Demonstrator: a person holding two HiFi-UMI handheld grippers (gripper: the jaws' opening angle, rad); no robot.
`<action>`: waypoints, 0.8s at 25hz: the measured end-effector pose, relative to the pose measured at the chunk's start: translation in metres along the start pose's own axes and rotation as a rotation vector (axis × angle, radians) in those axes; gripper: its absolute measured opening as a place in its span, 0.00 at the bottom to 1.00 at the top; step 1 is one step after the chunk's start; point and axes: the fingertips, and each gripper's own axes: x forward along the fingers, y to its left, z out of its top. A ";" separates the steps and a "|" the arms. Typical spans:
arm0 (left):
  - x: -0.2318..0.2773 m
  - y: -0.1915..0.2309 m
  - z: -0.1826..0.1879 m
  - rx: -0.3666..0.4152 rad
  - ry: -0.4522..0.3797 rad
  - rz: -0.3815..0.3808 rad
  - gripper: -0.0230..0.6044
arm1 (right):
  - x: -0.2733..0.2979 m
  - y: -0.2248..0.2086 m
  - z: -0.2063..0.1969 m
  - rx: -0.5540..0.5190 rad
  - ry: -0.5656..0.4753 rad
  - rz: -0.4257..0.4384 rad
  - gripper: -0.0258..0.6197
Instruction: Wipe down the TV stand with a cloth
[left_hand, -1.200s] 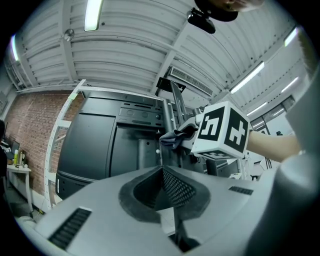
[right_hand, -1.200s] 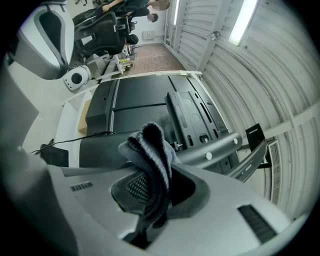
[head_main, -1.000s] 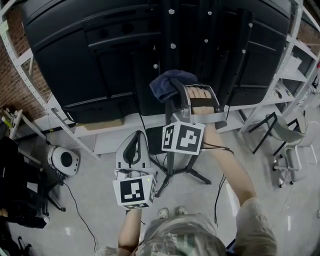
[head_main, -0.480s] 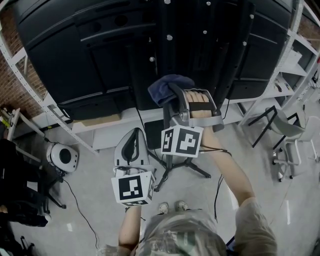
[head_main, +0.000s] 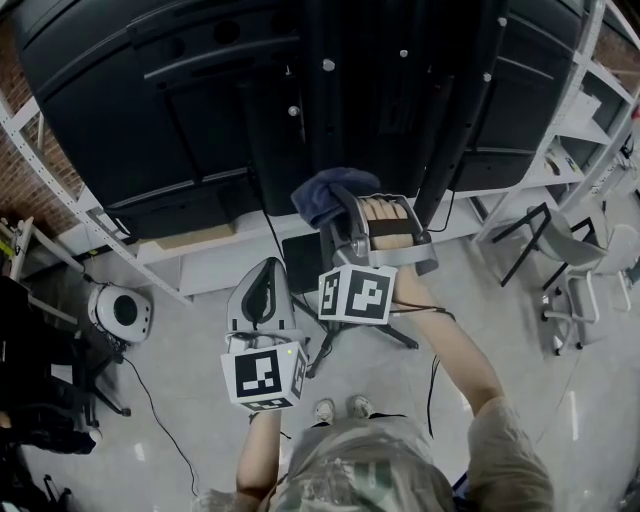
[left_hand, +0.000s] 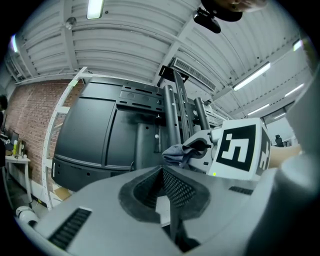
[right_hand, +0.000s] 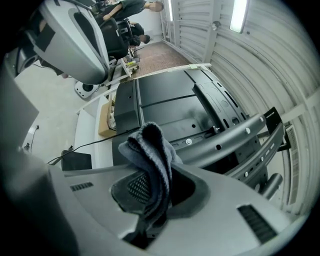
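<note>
The black TV stand (head_main: 340, 110) rises in front of me, its columns and mount bars bolted to the back of a big black TV (head_main: 150, 120). My right gripper (head_main: 335, 200) is shut on a bunched dark blue cloth (head_main: 322, 193), which it holds against or just short of the stand's central column; I cannot tell which. In the right gripper view the cloth (right_hand: 151, 147) hangs pinched between the jaws, with the mount bars (right_hand: 235, 135) just beyond. My left gripper (head_main: 262, 288) is lower and to the left, shut and holding nothing. The left gripper view shows the cloth (left_hand: 179, 152) and the stand (left_hand: 172, 112) ahead.
White perforated shelf frames (head_main: 60, 170) flank the TV on both sides. A white round device (head_main: 122, 312) sits on the floor at left, a cardboard box (head_main: 185, 240) on the low white shelf, a tripod base (head_main: 345, 340) and cables underfoot, and a chair (head_main: 585, 290) at right.
The right gripper and cloth have slid a little lower along the stand's column. The view has shifted slightly, and the left gripper has hardly moved.
</note>
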 end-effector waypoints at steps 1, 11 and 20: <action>0.001 0.000 -0.001 -0.002 0.002 0.001 0.06 | 0.000 0.005 -0.002 0.002 0.001 0.009 0.13; 0.010 0.001 -0.015 -0.028 0.022 0.023 0.06 | 0.000 0.041 -0.014 0.023 0.008 0.091 0.13; 0.015 -0.003 -0.026 -0.040 0.041 0.036 0.06 | 0.000 0.062 -0.021 0.033 0.004 0.135 0.13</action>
